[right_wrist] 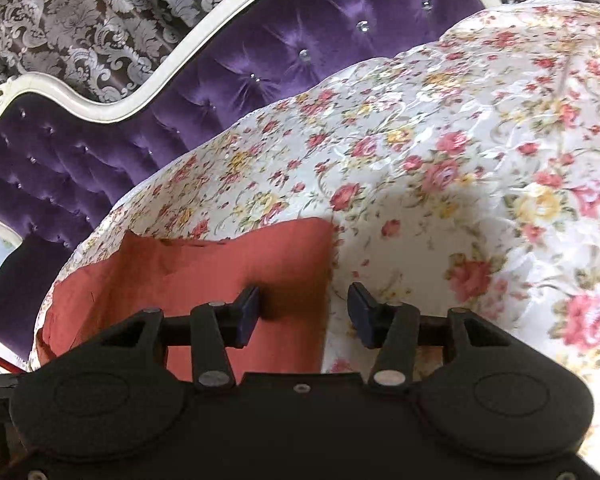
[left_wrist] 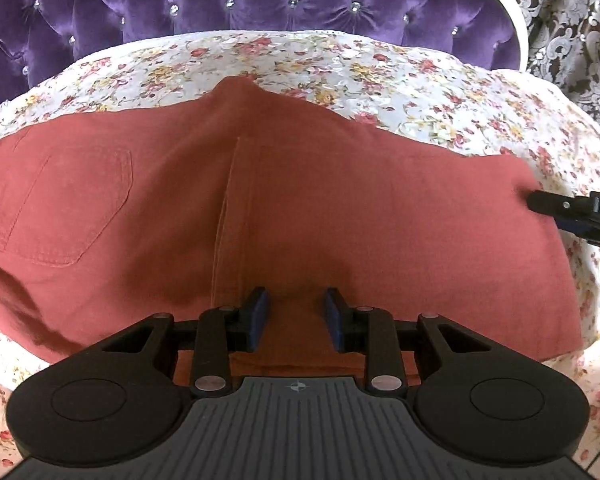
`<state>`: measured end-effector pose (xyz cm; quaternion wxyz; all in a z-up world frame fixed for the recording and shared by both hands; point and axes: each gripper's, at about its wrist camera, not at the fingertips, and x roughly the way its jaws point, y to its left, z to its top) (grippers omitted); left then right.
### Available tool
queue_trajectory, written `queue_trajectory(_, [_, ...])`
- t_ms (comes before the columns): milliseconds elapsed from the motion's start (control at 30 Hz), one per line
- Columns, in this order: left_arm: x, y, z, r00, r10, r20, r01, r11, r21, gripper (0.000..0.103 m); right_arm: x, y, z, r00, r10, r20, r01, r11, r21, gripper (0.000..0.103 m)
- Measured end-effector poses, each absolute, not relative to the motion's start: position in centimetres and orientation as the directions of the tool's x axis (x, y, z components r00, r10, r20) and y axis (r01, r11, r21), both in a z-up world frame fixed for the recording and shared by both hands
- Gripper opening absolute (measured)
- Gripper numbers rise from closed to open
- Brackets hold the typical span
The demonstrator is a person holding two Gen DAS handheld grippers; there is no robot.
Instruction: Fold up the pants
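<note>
pants (left_wrist: 284, 216) flat on bed (left_wrist: 420, 80) for folding; left claw (left_wrist: 296, 312) part open, right claw (right_wrist: 303, 306) open at pants' edge, both empty.

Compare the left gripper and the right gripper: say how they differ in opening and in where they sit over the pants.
The left gripper has its jaws narrower; the right gripper stands wider open. The left gripper is over the middle of the rust-red pants; the right gripper straddles their right edge, one finger over cloth, the other over the floral bedspread. Both have dark blue pads and grip nothing.
</note>
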<state>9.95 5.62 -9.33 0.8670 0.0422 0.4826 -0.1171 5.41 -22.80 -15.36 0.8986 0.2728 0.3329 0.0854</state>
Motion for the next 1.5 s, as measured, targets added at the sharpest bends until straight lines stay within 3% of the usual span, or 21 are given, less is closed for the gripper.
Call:
queue_trajectory(67, [10.0,5.7,-9.3,0.505,-0.163,-0.848,0.236,0.971,-0.046,0.03,5.6,-22.6,-15.3,0.753,0.363,-0.55,0.006,0.831,0.557,0.051])
queue_trajectory(100, [10.1,5.6,-9.3,0.506,-0.163,-0.847,0.233,0.971,-0.047,0.03,5.8,-22.3,-15.2,0.744,0.37,-0.557,-0.003,0.835,0.551,0.036])
queue_trajectory(167, [10.2,5.3,-9.3,0.508,-0.153,-0.848,0.23,0.973,-0.038,0.03,5.7,-21.5,-14.4,0.744,0.359,-0.564,-0.048,0.87,0.49,0.017])
queue_trajectory(300, [10.3,4.4,-8.7,0.499,-0.175,-0.849,0.225,0.972,-0.068,0.029,4.3,-20.3,-10.5,0.803,0.228,-0.55,-0.065,0.952,0.299,0.009])
queue_trajectory(433, [10.5,2.0,-8.5,0.501,-0.21,-0.84,0.253,0.963,-0.09,0.03,4.2,-22.5,-9.2,0.821,0.149,-0.55,-0.003,0.966,0.258,0.009])
queue_trajectory(567, [10.6,-0.4,-9.5,0.505,-0.176,-0.845,0.274,0.961,-0.037,0.03,6.3,-24.7,-12.3,0.735,0.149,-0.661,0.068,0.954,0.291,0.013])
queue_trajectory(600, [10.4,-0.8,-9.5,0.509,-0.164,-0.845,0.287,0.958,-0.013,0.03,6.8,-24.8,-13.1,0.706,0.145,-0.694,0.078,0.957,0.279,0.019])
queue_trajectory(633, [10.3,-0.9,-9.3,0.509,-0.162,-0.845,0.3,0.954,-0.002,0.03,6.9,-24.9,-13.4,0.694,0.121,-0.71,0.094,0.962,0.256,0.032])
queue_trajectory(700, [10.1,-0.1,-8.5,0.515,-0.182,-0.838,0.314,0.949,-0.014,0.03,6.1,-25.1,-12.5,0.725,0.069,-0.685,0.123,0.966,0.227,0.043])
queue_trajectory(833, [11.1,3.4,-6.7,0.587,-0.136,-0.798,0.237,0.971,0.01,0.03,5.4,-23.5,-9.1,0.811,-0.017,-0.585,0.119,0.983,0.137,0.043])
queue_trajectory(933, [12.3,6.7,-6.8,0.597,-0.074,-0.799,0.148,0.989,0.019,0.03,6.6,-21.6,-7.4,0.831,0.063,-0.552,0.018,0.99,0.14,0.043])
queue_trajectory(1033, [12.9,9.7,-8.6,0.55,-0.026,-0.835,0.069,0.998,0.015,0.03,8.6,-19.1,-7.1,0.82,0.172,-0.545,-0.096,0.982,0.166,0.043])
queue_trajectory(1267, [10.7,12.5,-9.3,0.559,-0.079,-0.826,0.046,0.997,-0.064,0.031,14.9,-10.8,-8.2,0.75,0.366,-0.55,-0.365,0.924,0.118,0.043])
queue_trajectory(1500, [11.0,11.9,-9.4,0.562,-0.062,-0.825,0.034,0.998,-0.052,0.031,19.5,-4.3,-9.9,0.682,0.402,-0.611,-0.476,0.878,0.046,0.039])
